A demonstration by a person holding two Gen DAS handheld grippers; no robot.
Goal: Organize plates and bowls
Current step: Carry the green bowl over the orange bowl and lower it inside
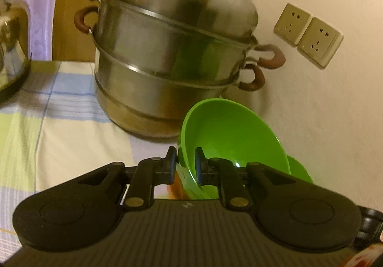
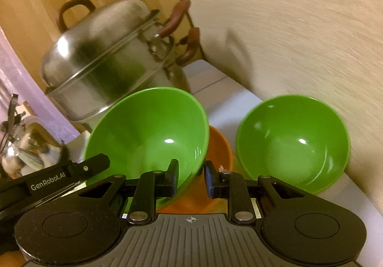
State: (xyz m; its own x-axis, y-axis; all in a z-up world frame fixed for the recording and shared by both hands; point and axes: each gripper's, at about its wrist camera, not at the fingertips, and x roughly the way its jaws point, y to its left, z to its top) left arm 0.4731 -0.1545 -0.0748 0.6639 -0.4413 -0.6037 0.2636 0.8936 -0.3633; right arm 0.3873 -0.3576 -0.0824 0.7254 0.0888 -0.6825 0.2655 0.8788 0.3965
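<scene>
Left hand-held gripper (image 1: pixel 185 164) was clamped on the rim of a green bowl (image 1: pixel 229 133), one finger outside the wall, one inside; the bowl hung tilted, just in front of the steel steamer pot (image 1: pixel 172 51). Right hand-held gripper (image 2: pixel 191 178) stood slightly parted with nothing pressed between its pads, low over an orange bowl (image 2: pixel 219 147). A second green bowl (image 2: pixel 292 142) sat upright on the worktop (image 2: pixel 239 102), further from the steamer pot and nearest the wall. Judgement: nesting the carried bowl depends on carrying it away from the pot, past the orange bowl; the left hand already holds it.
</scene>
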